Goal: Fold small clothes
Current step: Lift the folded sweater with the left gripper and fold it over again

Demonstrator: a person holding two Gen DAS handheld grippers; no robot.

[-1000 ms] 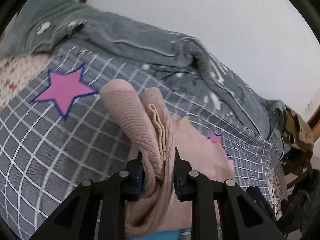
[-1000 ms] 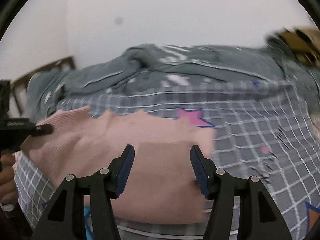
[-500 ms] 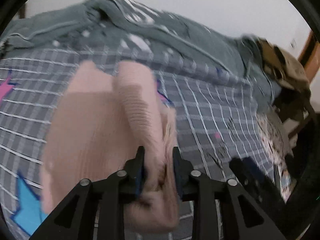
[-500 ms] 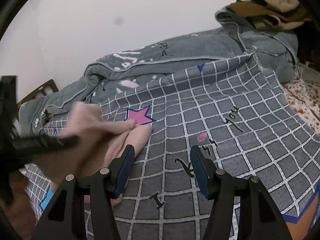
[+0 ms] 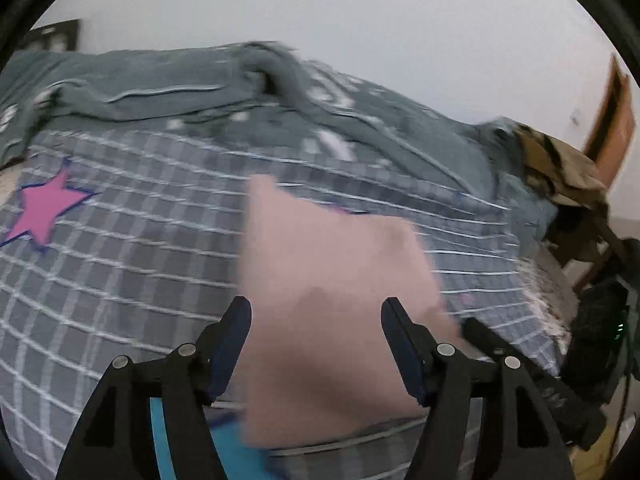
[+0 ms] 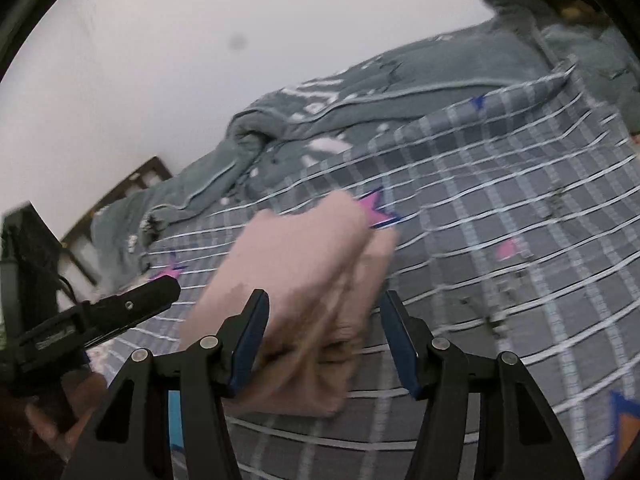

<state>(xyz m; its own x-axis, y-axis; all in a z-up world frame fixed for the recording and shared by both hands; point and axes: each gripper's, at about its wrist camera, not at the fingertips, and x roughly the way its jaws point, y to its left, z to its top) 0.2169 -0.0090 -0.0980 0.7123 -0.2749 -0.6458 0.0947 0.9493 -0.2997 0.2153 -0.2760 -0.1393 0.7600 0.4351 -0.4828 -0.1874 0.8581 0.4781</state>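
My left gripper (image 5: 316,344), clamped on the pink garment (image 5: 332,300) a second ago, now stands wide. The garment lies folded on the checked bedspread (image 5: 120,264); my right gripper (image 6: 324,340) hovers wide, so this fold looks complete.

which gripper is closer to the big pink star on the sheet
Left. The left gripper has the pink star off to its left; the right gripper sits farther across the pink garment.
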